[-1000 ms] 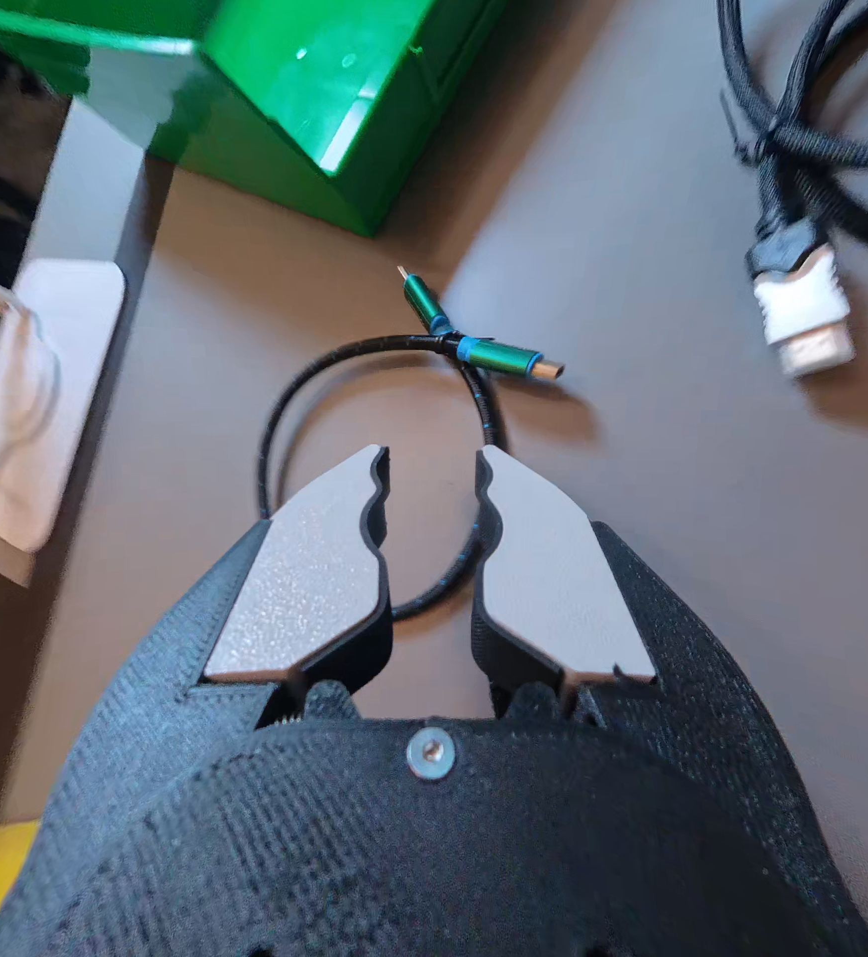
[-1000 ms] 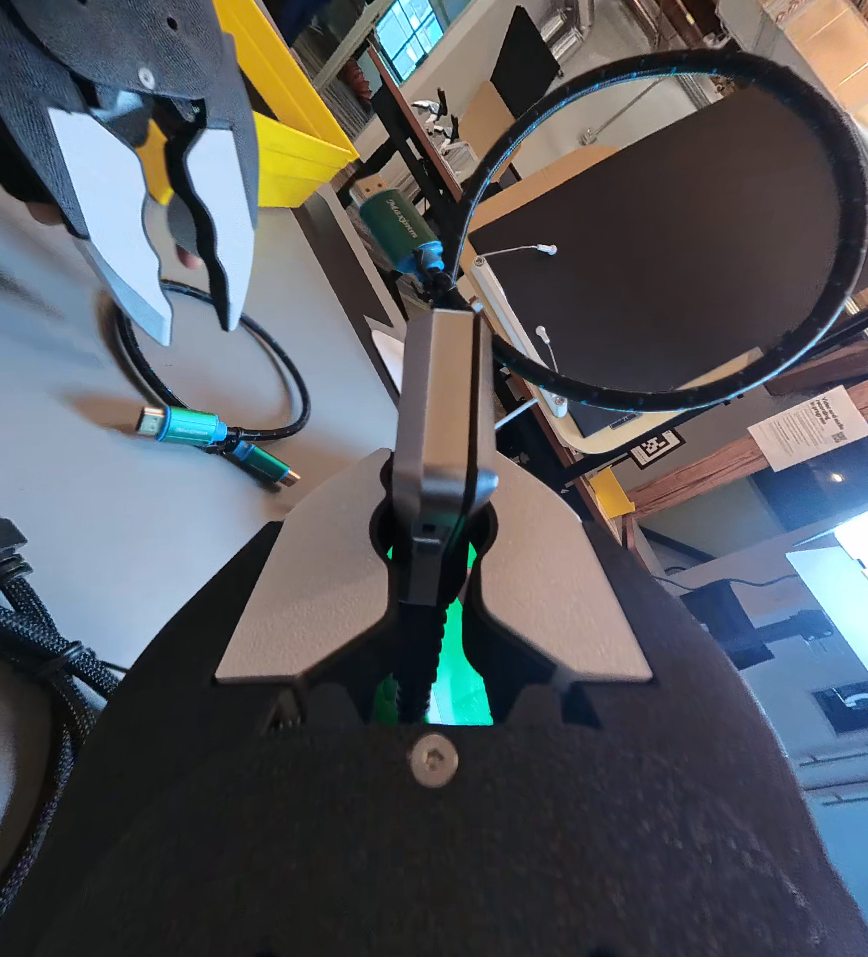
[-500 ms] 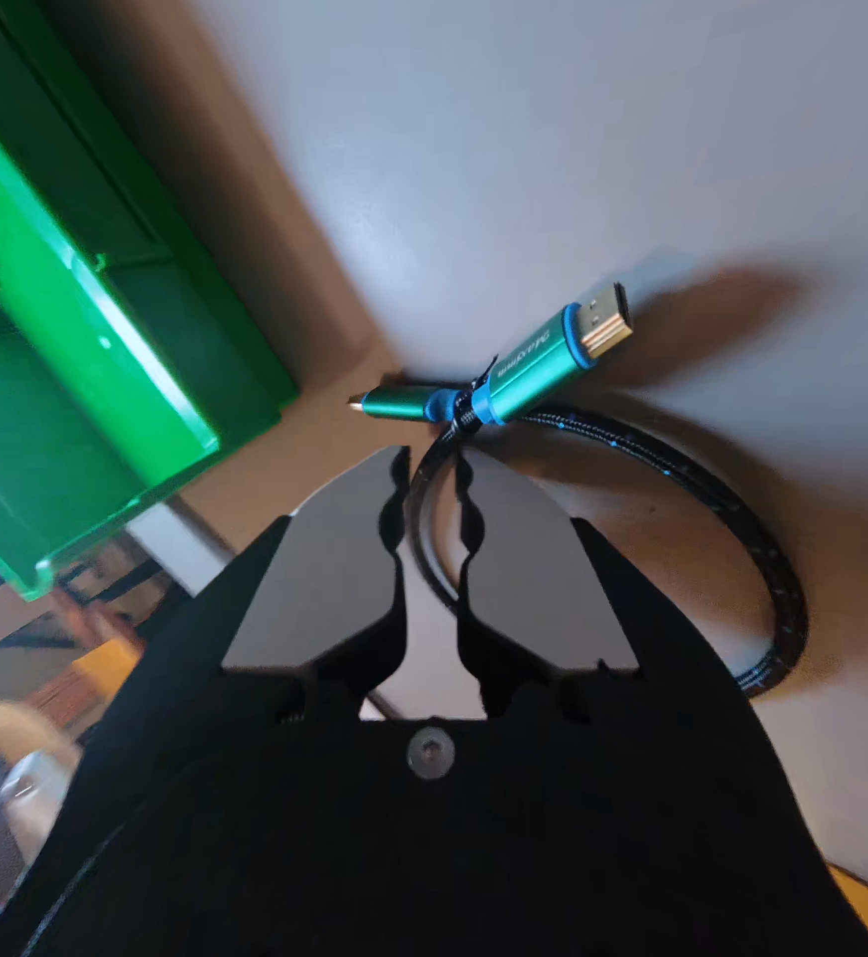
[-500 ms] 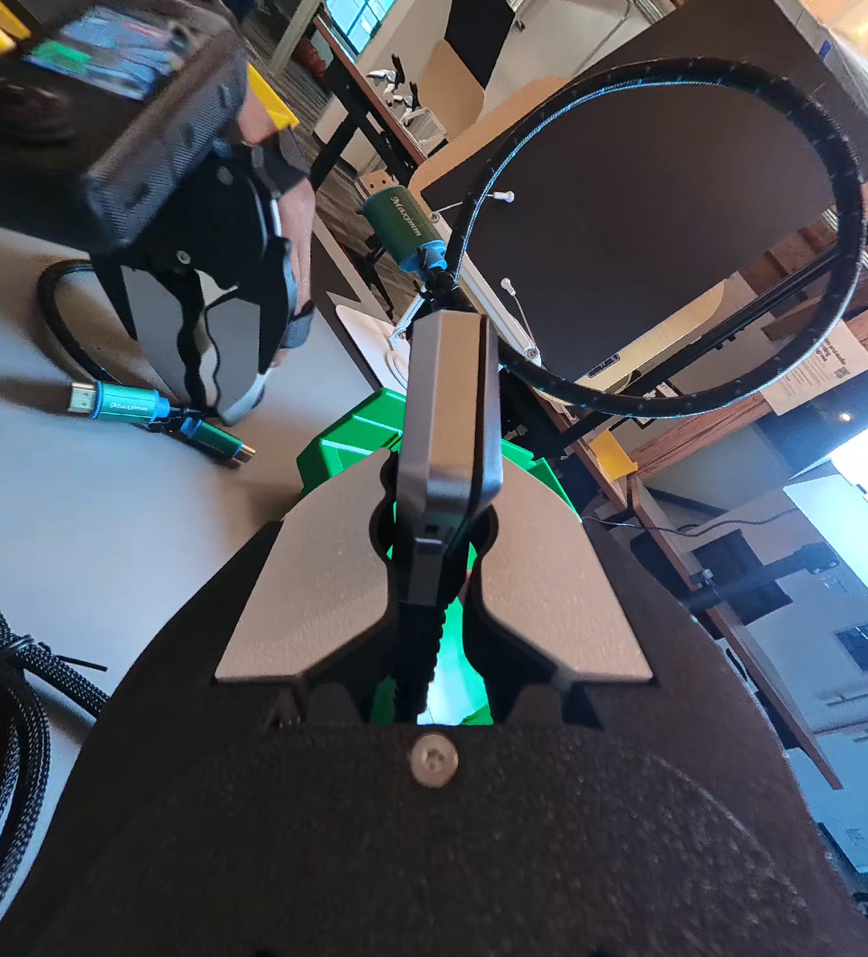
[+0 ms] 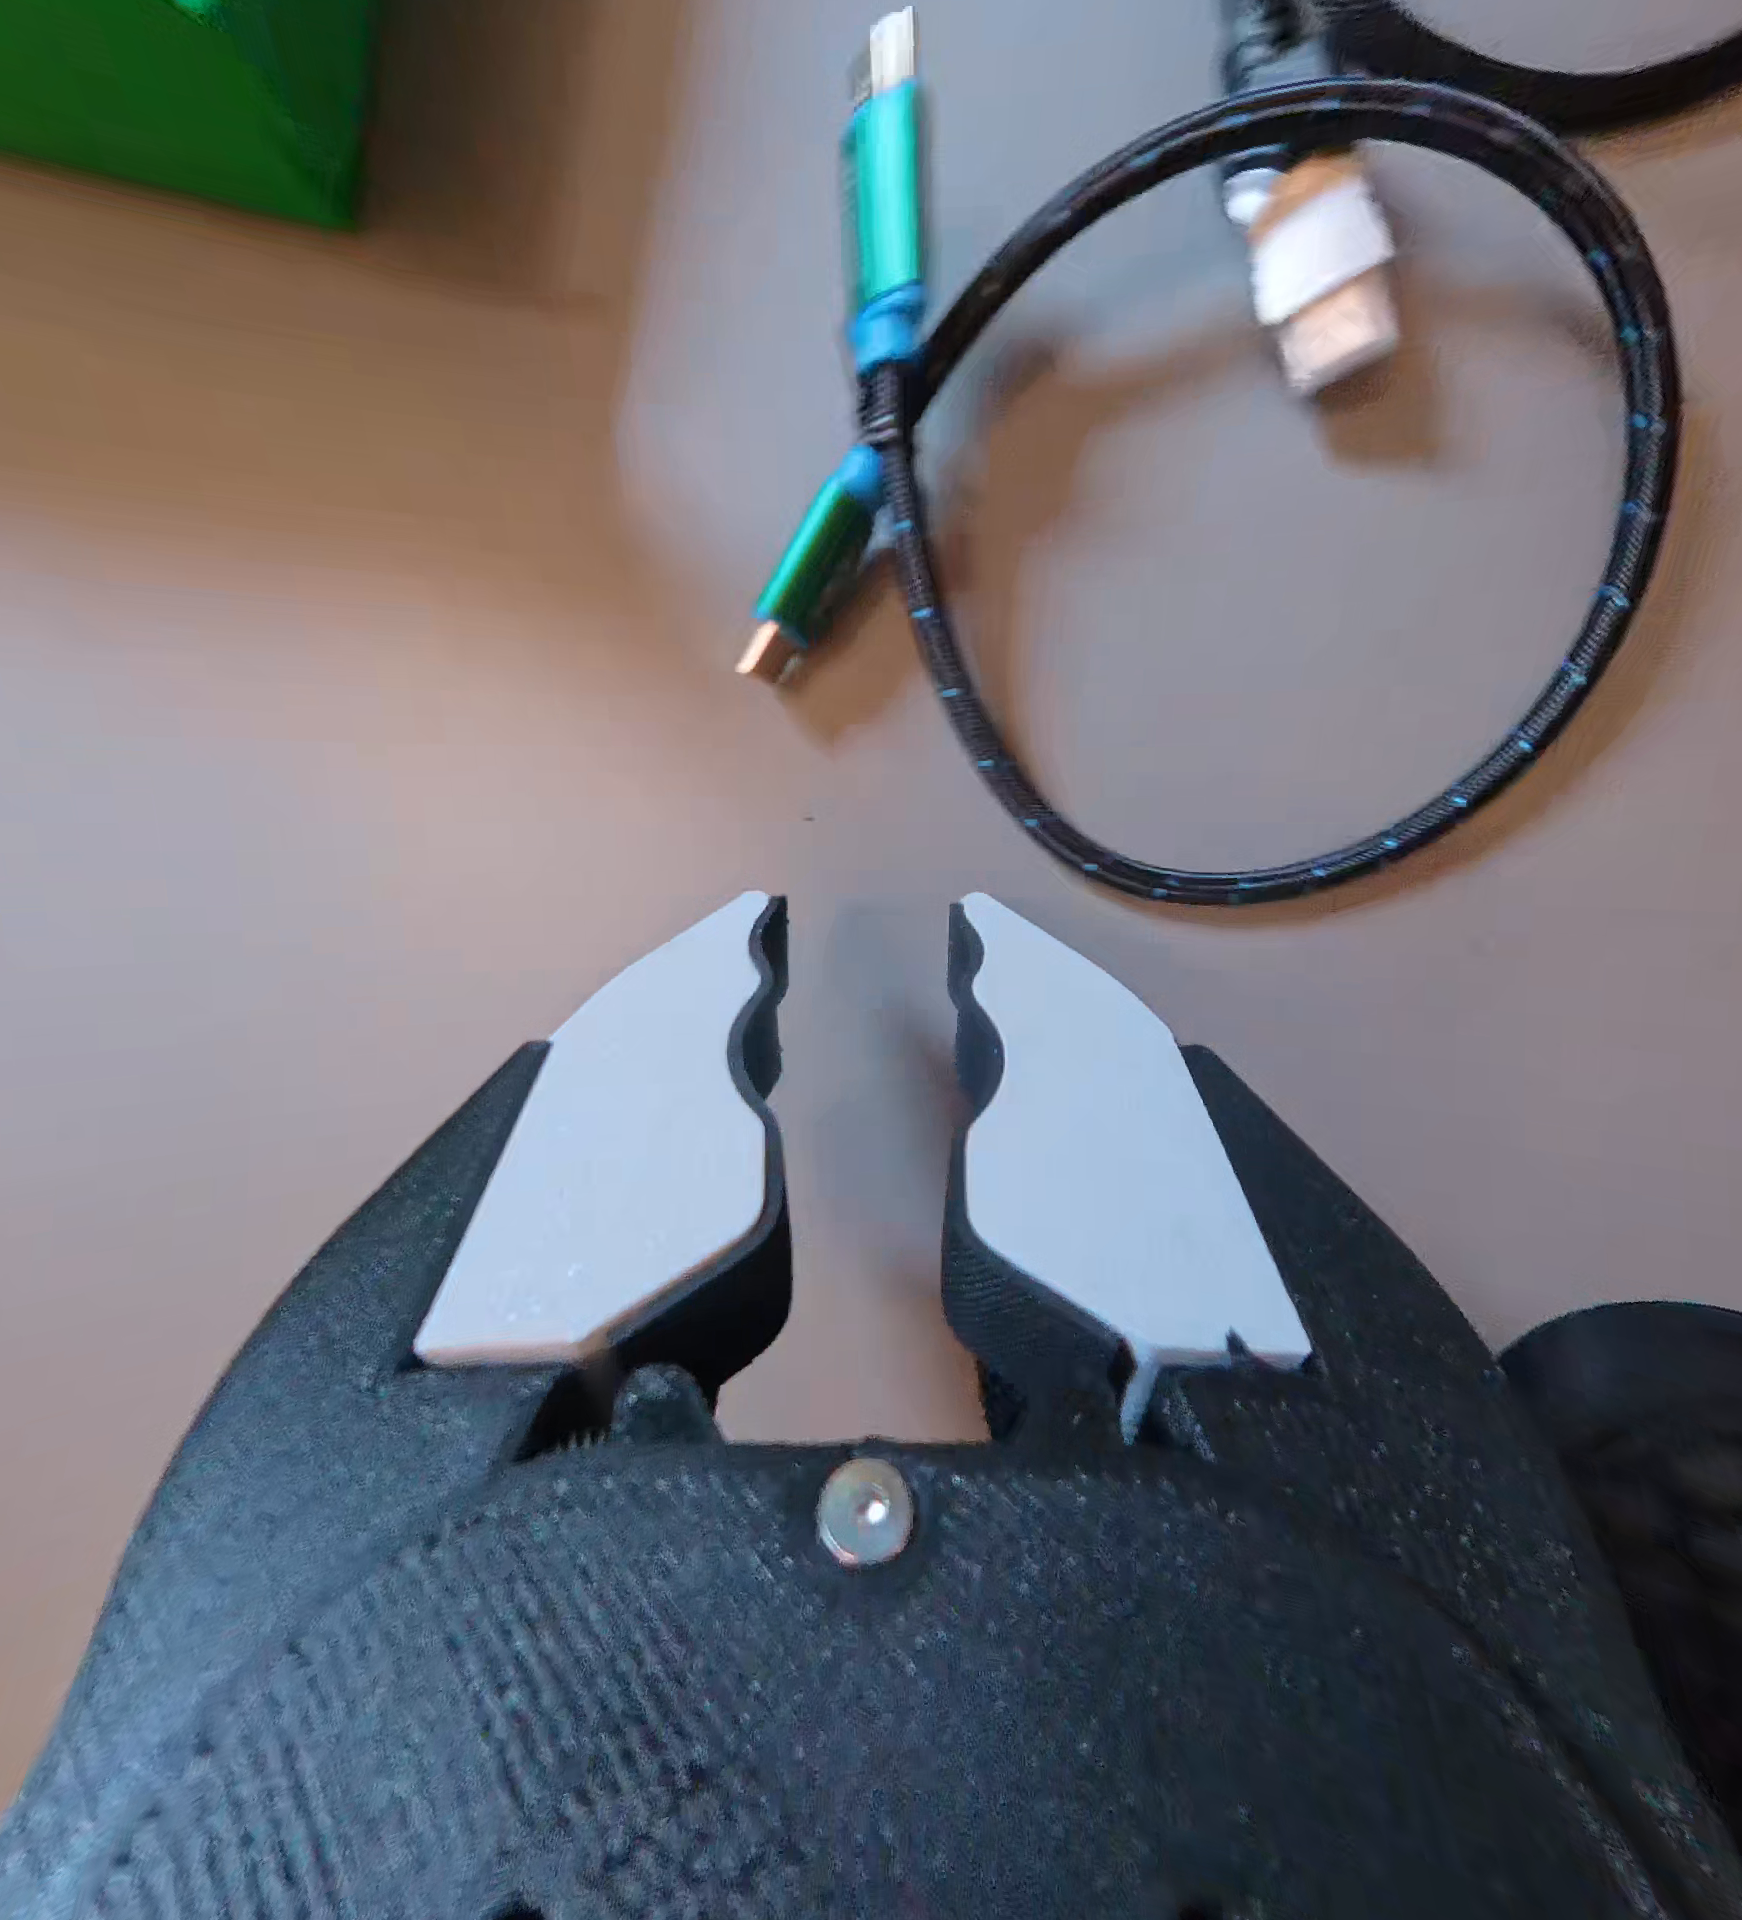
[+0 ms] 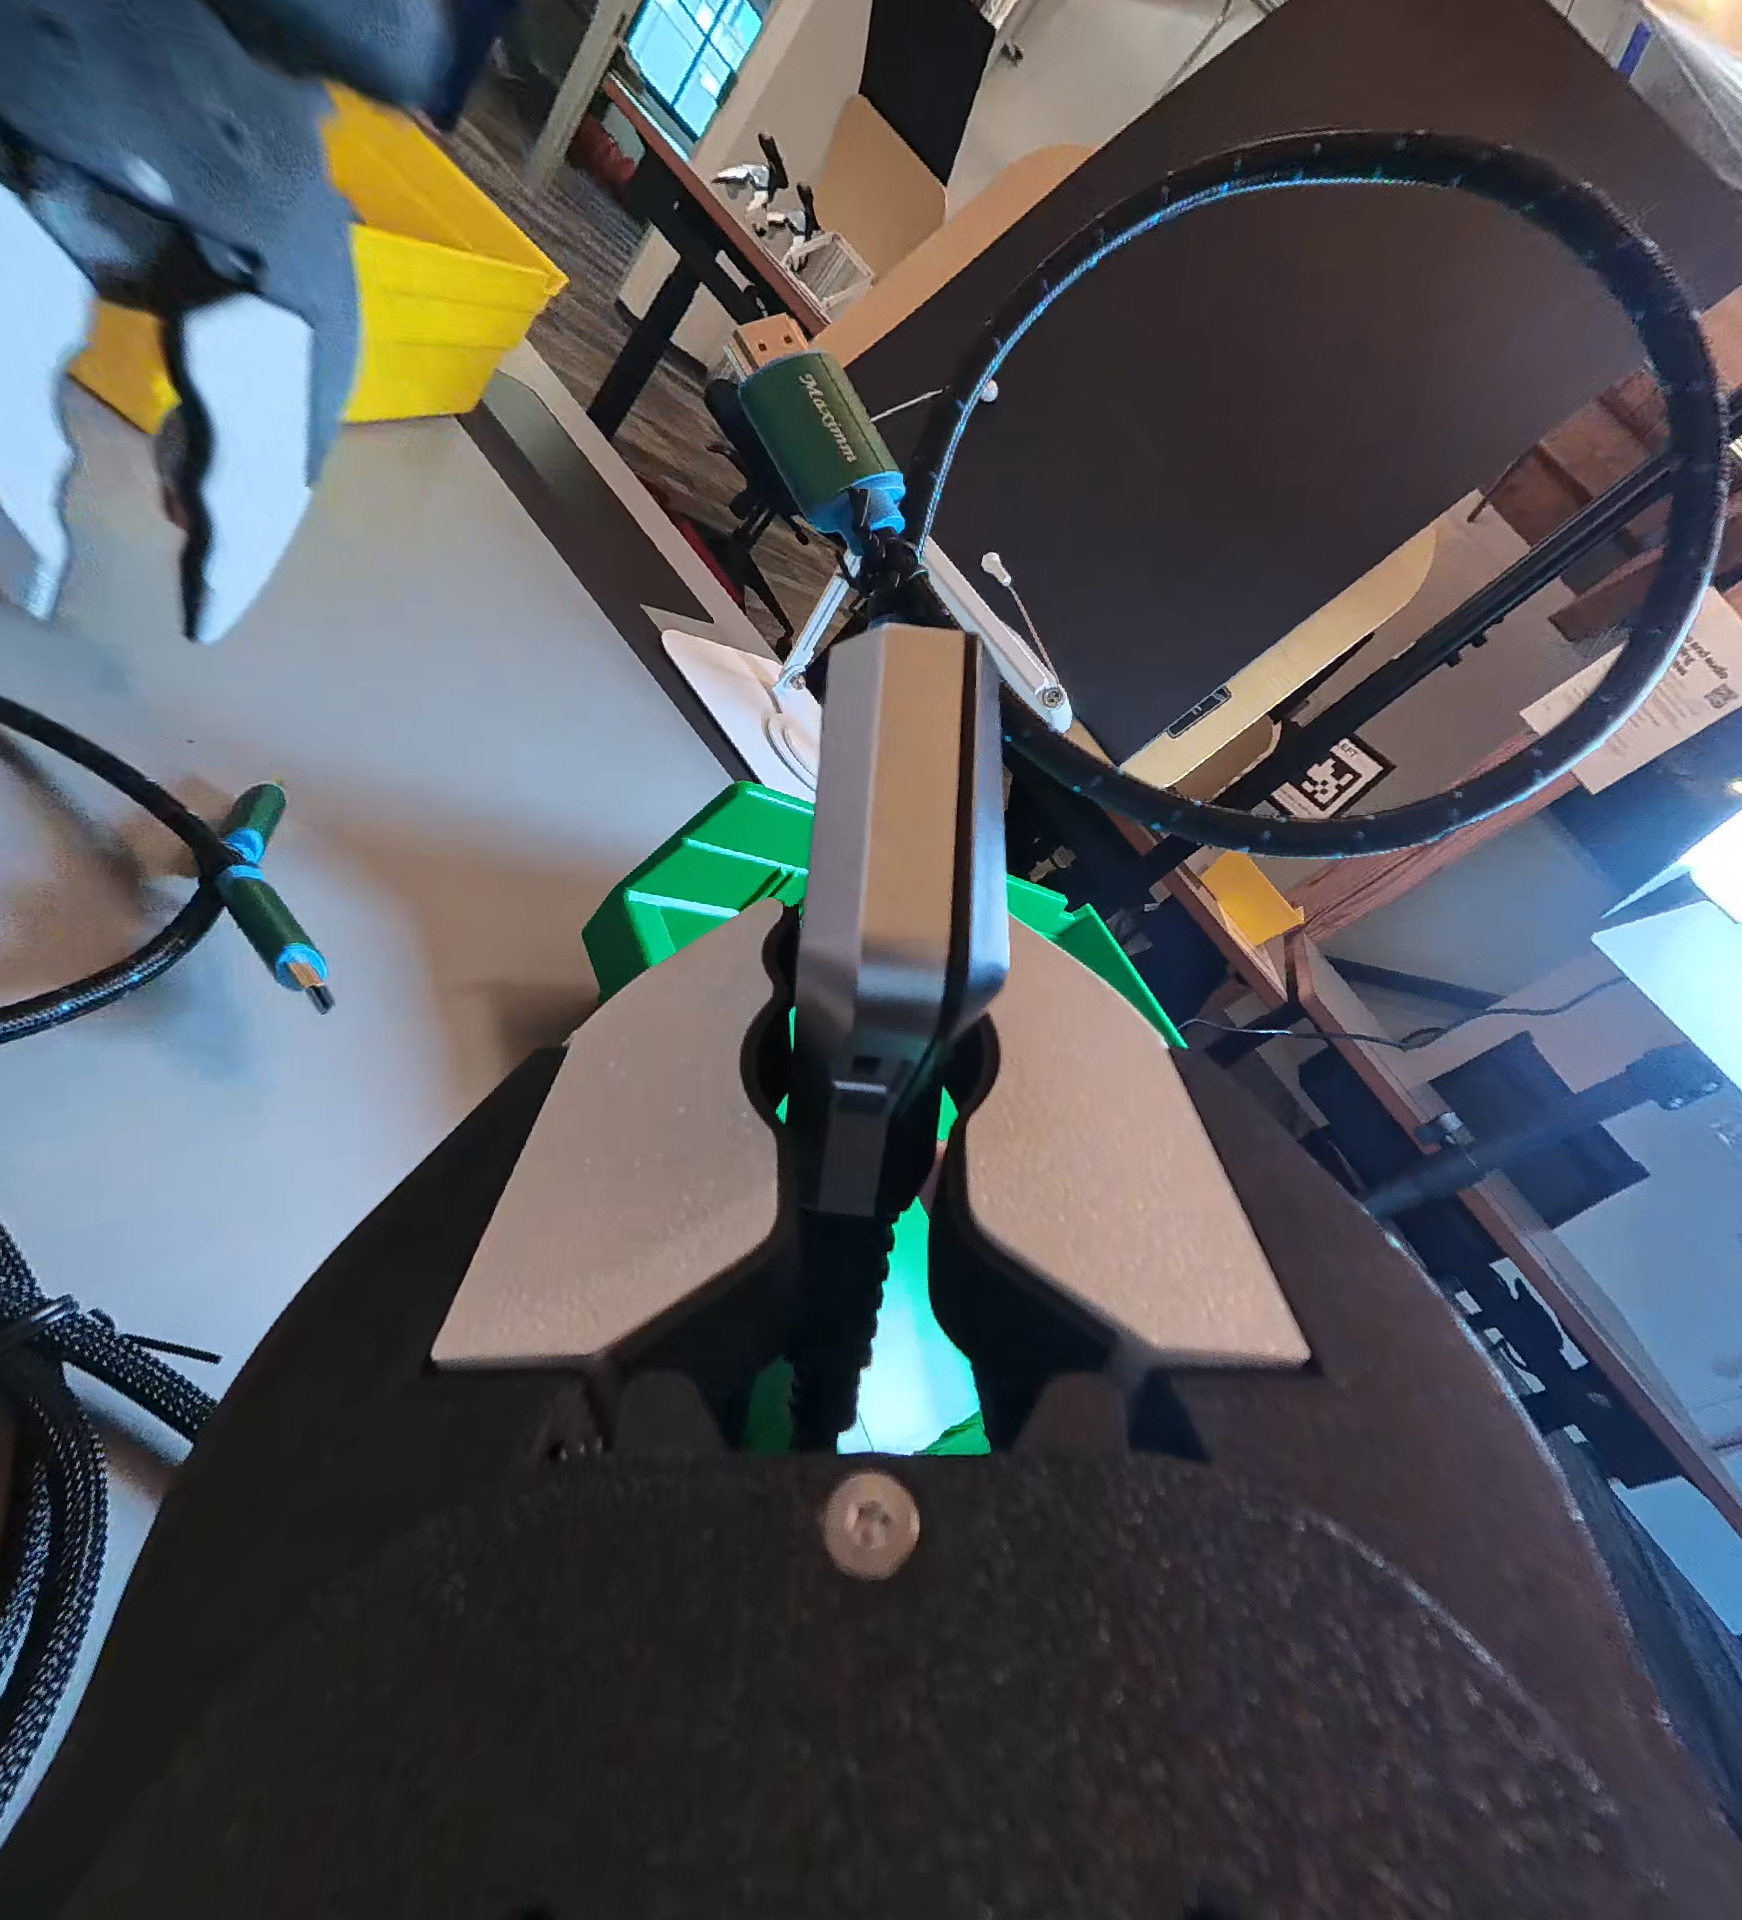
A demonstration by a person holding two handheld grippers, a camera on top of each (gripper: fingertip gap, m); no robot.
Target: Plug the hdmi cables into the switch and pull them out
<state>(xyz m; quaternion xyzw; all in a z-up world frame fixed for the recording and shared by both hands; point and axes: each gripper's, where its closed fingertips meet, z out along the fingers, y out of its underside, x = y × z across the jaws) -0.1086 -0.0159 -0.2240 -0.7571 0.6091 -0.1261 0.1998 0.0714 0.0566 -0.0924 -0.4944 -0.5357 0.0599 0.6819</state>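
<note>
Left wrist view: the left gripper, black textured body with pale grey finger plates, is hovering over the grey-brown tabletop. Jaws are standing partly apart with nothing between them; bare table is showing through the gap.

Ahead of the tips, a short black braided HDMI cable with blue flecks is lying in a loose loop on the table. Its two green metal plugs are meeting at the loop's crossing: the larger plug is pointing away from the gripper, the smaller plug is pointing back toward it, gold tip near but not touching the fingers. Inside the loop a white-and-gold HDMI plug on a thicker black cord is resting. A green plastic bin is sitting at the far left corner.

Right wrist view: the right gripper is clamping a slim grey metal switch box edge-on, jaws closed tight against its sides, holding it raised off the table. A second black braided cable is arcing in a ring beyond the switch, with a dark green plug sticking up at its far end; whether that cable is seated in a port, I cannot tell. The left gripper is showing blurred at upper left. A yellow bin is standing at the table's far edge.
</note>
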